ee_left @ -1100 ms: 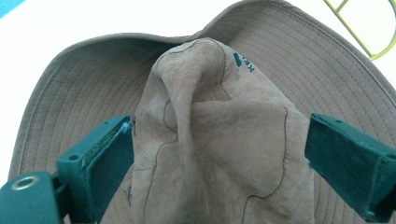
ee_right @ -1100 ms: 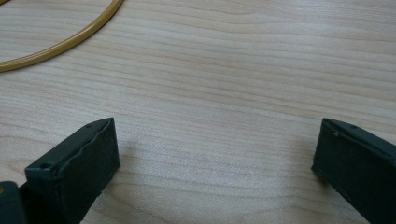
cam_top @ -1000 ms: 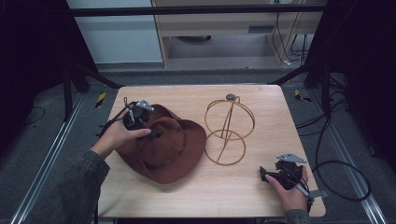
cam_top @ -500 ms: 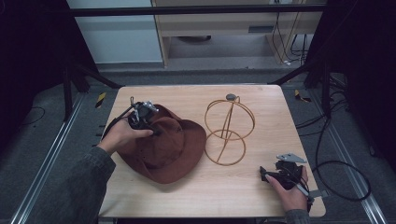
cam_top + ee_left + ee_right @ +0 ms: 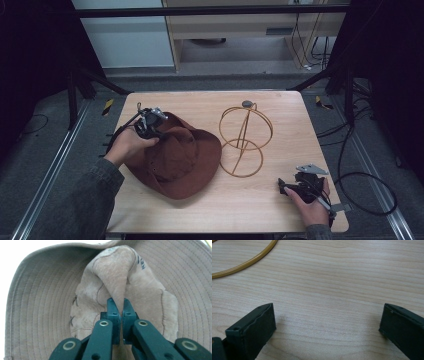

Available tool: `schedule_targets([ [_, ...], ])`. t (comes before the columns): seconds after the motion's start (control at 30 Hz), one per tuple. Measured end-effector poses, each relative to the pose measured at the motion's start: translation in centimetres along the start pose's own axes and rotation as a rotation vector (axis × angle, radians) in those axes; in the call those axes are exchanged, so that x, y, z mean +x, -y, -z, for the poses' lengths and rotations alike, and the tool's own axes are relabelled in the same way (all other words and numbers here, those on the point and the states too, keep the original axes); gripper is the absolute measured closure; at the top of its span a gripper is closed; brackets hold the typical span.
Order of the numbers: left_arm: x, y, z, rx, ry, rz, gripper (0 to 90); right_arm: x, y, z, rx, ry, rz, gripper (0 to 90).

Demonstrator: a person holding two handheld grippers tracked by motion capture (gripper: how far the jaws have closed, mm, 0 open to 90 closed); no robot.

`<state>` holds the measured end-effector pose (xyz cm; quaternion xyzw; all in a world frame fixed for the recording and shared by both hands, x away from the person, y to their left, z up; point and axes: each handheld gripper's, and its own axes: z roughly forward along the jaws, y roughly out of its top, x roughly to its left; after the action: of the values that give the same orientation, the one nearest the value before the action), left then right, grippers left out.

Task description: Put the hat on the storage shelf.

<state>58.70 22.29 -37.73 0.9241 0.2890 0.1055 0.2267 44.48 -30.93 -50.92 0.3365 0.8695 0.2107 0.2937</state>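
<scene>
Brown hat (image 5: 180, 157) lies near desk's left edge, beside wire stand (image 5: 243, 141). Left gripper (image 5: 119, 305) jaws just closed, pinching fold of crown. Hat soft, light, floppy; crown pinch suits. Right gripper (image 5: 325, 327) wide, empty, near right corner.

Brown wide-brimmed fabric hat (image 5: 50, 302) cropped at every frame edge in the left gripper view, gold wire hat stand (image 5: 244, 263) cut off upper left, pinched crown fold hidden between jaws

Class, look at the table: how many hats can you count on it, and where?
1. The brown hat lies on the table's left half, beside the wire stand, its crown pinched by the left gripper.
</scene>
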Motion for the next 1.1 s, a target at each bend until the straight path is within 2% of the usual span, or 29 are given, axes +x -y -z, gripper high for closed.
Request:
schedule_targets([
  [0.13,-0.3,0.3,1.1,-0.038,-0.011,-0.005,88.1,-0.1,0.0,0.0,-0.001,0.002,0.006,0.5],
  [0.5,-0.9,1.0,4.2,-0.055,-0.038,-0.033,88.3,0.0,0.0,0.0,-0.001,0.000,0.000,0.5],
  [0.8,-1.2,1.9,7.1,-0.133,-0.039,-0.004,88.4,0.0,0.0,0.0,0.001,0.002,0.001,0.4],
  [0.83,-1.2,1.9,7.4,-0.149,-0.031,0.008,88.4,-0.1,0.0,0.0,0.002,0.003,0.002,0.4],
  [1.0,-1.5,1.6,8.8,-0.166,-0.040,-0.016,88.4,-0.1,0.0,0.0,0.009,0.011,0.005,0.4],
  [1.1,-2.2,1.5,9.6,-0.184,-0.047,-0.029,88.4,-0.1,0.0,-0.1,0.009,0.012,0.005,0.4],
])
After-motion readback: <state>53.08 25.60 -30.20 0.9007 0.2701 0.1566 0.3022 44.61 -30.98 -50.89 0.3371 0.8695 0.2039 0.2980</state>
